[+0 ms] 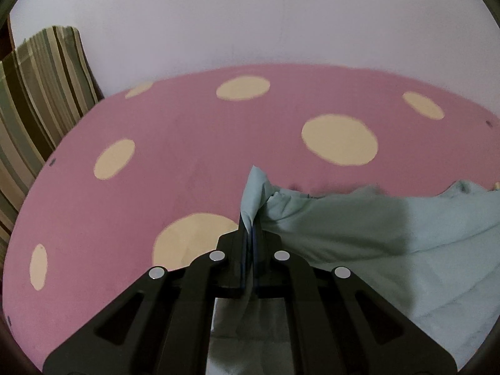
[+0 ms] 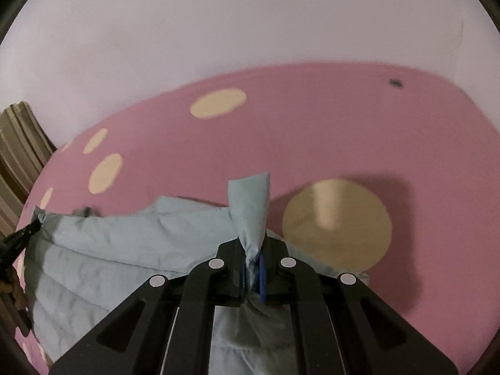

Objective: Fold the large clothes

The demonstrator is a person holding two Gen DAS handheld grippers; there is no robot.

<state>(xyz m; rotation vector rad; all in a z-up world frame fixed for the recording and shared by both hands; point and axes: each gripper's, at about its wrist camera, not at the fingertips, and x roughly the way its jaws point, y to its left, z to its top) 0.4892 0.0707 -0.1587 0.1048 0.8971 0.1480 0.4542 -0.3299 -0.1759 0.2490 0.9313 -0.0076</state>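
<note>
A pale blue-green garment (image 1: 390,234) lies on a pink sheet with cream dots (image 1: 187,143). My left gripper (image 1: 250,234) is shut on one corner of it, and the corner sticks up past the fingertips while the cloth hangs off to the right. My right gripper (image 2: 253,250) is shut on another corner of the garment (image 2: 125,250), which spreads to the left and below. The left gripper's dark tip (image 2: 25,234) shows at the far left of the right wrist view, holding the cloth's other end. The pink sheet (image 2: 343,131) fills that view too.
A striped brown and green cushion (image 1: 40,93) stands at the left edge of the sheet against a plain white wall (image 1: 250,15). It also shows in the right wrist view (image 2: 18,137). A large cream dot (image 2: 337,225) lies just right of the right gripper.
</note>
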